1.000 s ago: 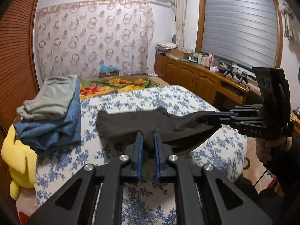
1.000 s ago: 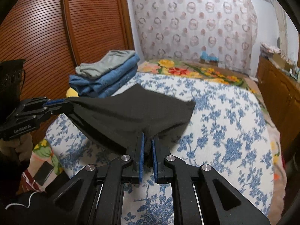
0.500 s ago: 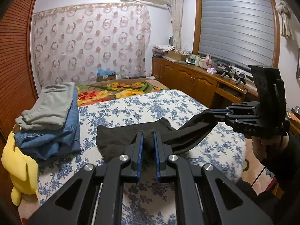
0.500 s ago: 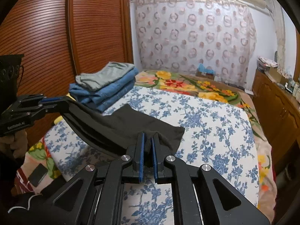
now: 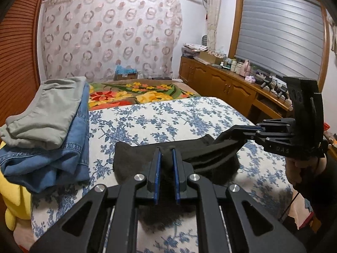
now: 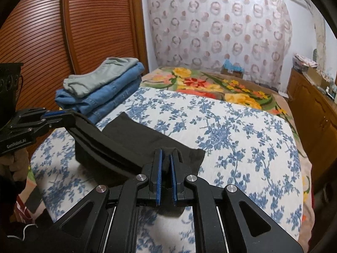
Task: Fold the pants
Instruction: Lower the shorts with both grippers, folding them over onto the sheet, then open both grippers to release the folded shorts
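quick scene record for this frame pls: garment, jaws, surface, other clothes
garment: black pants, far part lying on the bed, near edge lifted between the two grippers
left gripper: jaws shut on a bunch of the black fabric
right gripper: jaws shut on the same near edge, other end
surface: bed with blue floral cover
other clothes: folded stack, grey pants on top of blue jeans, at the left side of the bed
also: yellow plush toy beside the stack

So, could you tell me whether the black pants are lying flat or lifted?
Partly lifted: the black pants rest their far end on the bedspread, the near edge held up by both grippers.
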